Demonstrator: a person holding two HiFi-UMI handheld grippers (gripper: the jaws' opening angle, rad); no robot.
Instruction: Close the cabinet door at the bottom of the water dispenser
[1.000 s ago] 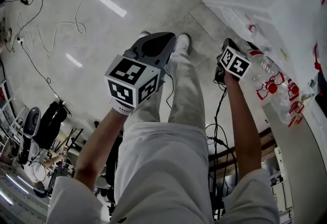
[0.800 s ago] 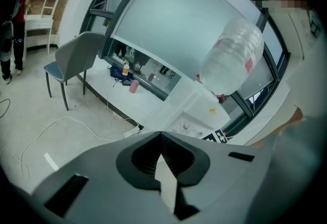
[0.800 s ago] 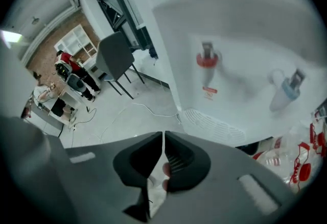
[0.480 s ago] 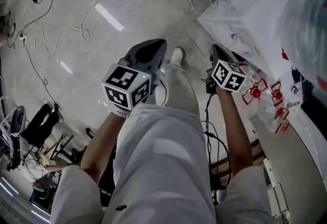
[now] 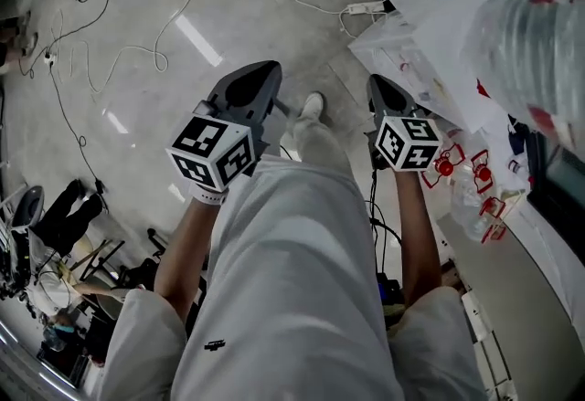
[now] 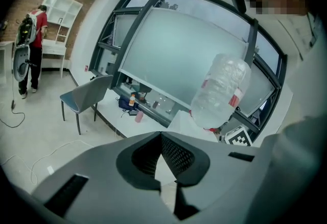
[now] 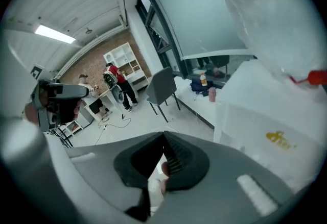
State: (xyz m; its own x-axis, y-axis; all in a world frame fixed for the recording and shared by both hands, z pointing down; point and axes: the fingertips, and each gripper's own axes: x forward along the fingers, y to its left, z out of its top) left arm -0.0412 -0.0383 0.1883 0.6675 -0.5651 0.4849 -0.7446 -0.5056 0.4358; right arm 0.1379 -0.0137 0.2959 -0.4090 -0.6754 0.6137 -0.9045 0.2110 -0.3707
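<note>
Two units: left gripper (image 5: 269, 71), right gripper (image 5: 379, 87), frame centre, beside water dispenser (image 5: 439, 43).
Both sets of fingers pressed together, empty.

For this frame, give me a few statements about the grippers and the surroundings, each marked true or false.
1. The left gripper and the right gripper both hold nothing. True.
2. The right gripper's jaws stand wide apart. False: they are together.
3. The clear water bottle stands neck down. True.
4. The grey chair lies tipped over on the floor. False: it stands upright on its legs.
</note>
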